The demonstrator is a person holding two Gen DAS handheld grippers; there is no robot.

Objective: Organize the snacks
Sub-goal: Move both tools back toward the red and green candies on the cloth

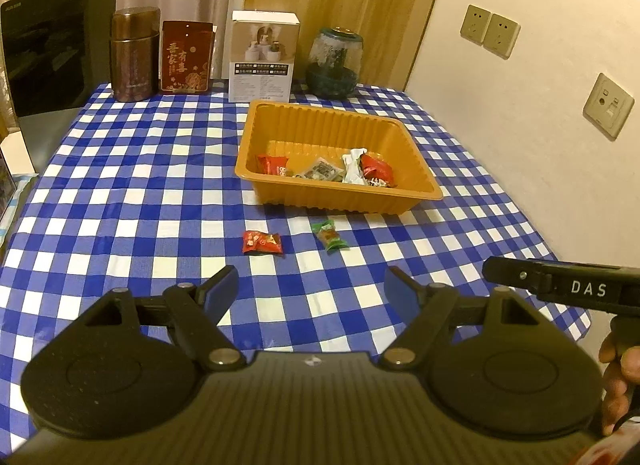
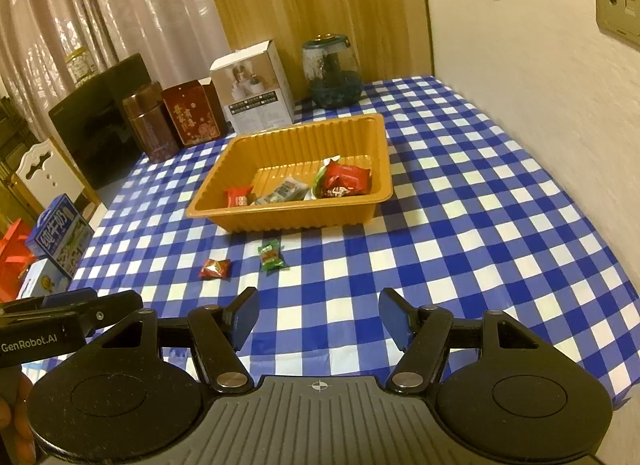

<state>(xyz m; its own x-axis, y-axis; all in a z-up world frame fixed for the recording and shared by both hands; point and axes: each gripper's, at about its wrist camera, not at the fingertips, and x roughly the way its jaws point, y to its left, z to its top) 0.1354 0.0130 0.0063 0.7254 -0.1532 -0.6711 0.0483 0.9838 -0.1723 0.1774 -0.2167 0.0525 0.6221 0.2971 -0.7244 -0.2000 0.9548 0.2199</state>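
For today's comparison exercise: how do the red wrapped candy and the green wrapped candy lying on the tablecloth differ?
The red candy has a red wrapper; the green candy has a green one. The red candy lies further from the orange tray; the green candy lies nearer its front wall. Both are small wrapped sweets, outside the tray and untouched.

- You're working under warm, dim indoor light.
- Glare streaks the curtain (image 2: 132, 5).
- Soft shadow beside the orange tray (image 2: 256, 141).
- Fisheye bends the edges; corners vignette dark.
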